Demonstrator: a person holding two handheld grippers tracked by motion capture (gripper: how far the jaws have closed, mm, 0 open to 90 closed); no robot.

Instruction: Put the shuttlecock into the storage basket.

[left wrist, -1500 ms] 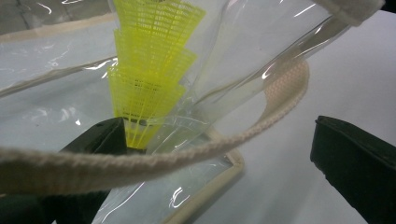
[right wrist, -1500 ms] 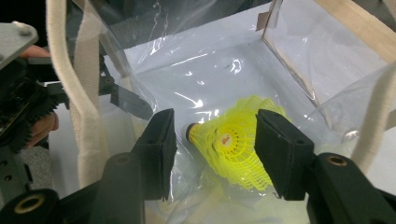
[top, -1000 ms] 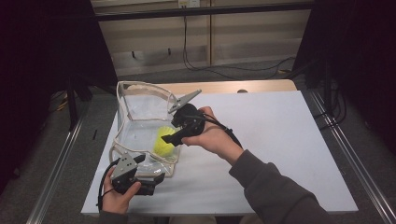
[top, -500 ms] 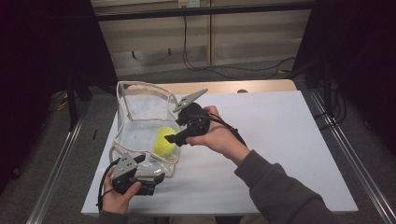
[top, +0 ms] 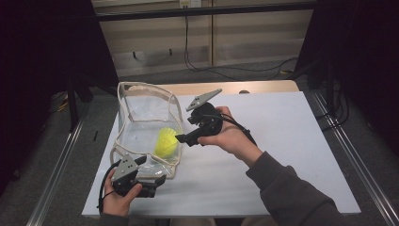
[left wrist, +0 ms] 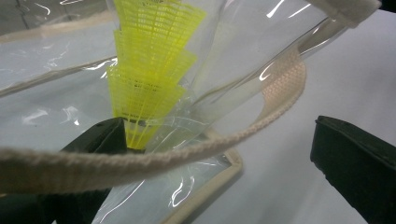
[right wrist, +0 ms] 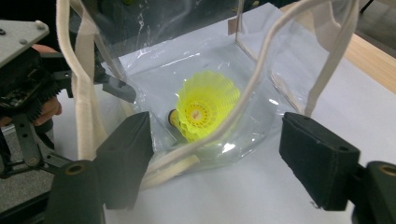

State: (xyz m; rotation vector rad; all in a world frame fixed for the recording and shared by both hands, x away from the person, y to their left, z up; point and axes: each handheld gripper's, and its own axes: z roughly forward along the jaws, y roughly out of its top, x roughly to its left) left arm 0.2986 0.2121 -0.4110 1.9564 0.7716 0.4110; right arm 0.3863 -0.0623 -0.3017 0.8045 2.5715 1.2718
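The white-topped bench (top: 282, 155) carried everything, its wooden far edge showing past the white sheet. On its left part stood a clear plastic bag (top: 141, 117) with cream fabric trim, its mouth turned toward the person's right hand, its near corner close to the person's left hand. A cream strap (left wrist: 196, 149) of the bag ran across the front of the left gripper view. The right gripper (top: 180, 139) was held just outside the bag's mouth and pointed into it; its jaws had just been opening and stood wide apart, with nothing between the pads. The left gripper (top: 160, 181) rested low at the bag's near corner; its jaws stood apart, the strap and clear plastic lying between them, not pressed. Smallest was the yellow plastic shuttlecock (right wrist: 205, 109), lying on its side on the bag's floor, its open skirt facing the right gripper.
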